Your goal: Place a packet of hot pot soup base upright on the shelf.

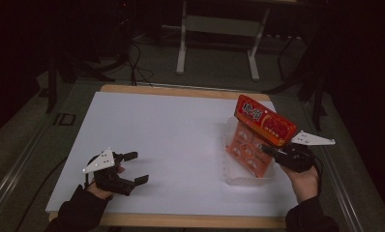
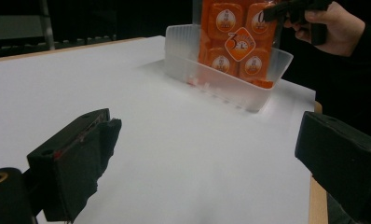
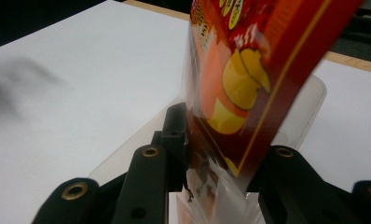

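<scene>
Two grippers are at work on my table, and I start at the left. My left gripper (image 1: 136, 168) rests low over the bare white sheet (image 1: 161, 140) near my edge, jaws spread wide and holding nothing; in the left gripper view the black fingers (image 2: 76, 163) stand well apart with only white sheet between them. It is well apart from the work on the other side.

Moving right, a clear plastic tray (image 1: 229, 174) sits on the sheet near the right edge. The orange snack pack (image 1: 258, 133) stands tilted in it, lower end down inside the tray, red printed top leaning up and away. My right gripper (image 1: 267, 150) is clamped on that pack; in the right gripper view the pack (image 3: 249, 93) is pinched between the two jaws, with the tray's wall curving just behind it.

I judge the job roughly midway: the pack is partly in the tray but not lying flat, and it is not yet let go. I cannot tell from this alone whether it is going in or coming out.
</scene>
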Motion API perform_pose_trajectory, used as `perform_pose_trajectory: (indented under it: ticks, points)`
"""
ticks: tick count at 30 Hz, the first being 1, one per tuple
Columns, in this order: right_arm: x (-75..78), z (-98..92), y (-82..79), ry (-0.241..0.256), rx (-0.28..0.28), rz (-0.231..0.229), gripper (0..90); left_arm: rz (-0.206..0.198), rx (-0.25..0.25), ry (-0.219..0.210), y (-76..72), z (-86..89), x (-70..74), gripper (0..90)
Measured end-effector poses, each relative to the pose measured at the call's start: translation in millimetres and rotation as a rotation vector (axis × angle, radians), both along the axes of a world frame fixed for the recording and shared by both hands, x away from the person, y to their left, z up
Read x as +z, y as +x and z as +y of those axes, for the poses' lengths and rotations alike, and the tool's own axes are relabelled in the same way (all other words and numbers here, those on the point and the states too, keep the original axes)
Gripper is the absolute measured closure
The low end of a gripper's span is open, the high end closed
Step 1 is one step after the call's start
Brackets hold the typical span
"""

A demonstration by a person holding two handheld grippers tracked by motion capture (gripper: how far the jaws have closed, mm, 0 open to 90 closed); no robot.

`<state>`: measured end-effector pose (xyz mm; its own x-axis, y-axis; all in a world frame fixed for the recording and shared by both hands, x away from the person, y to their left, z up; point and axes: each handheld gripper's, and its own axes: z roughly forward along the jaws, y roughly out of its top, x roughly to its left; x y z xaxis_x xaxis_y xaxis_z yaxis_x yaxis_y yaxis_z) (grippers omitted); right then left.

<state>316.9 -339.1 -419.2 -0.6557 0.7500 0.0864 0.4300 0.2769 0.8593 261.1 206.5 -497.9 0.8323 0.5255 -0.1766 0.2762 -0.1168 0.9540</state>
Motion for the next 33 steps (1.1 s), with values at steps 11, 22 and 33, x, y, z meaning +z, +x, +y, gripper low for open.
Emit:
perform_pose_trajectory:
  ticks: [11, 22, 33]
  points:
    - [-1.1, -2.2, 1.3, -0.034, -0.105, 0.035, 45.5, -0.014, 0.004, -0.010, 0.1, 0.9, 0.4, 4.6]
    - [-8.6, -7.6, -8.2, -0.047, -0.247, 0.060, 13.1, -0.012, 0.000, -0.012, -0.3, 0.0, 0.3, 4.6]
    - [-7.6, -17.5, -40.4, -0.059, -0.346, 0.021, 14.1, -0.012, 0.001, -0.006, -1.0, 0.0, 1.3, 4.6]
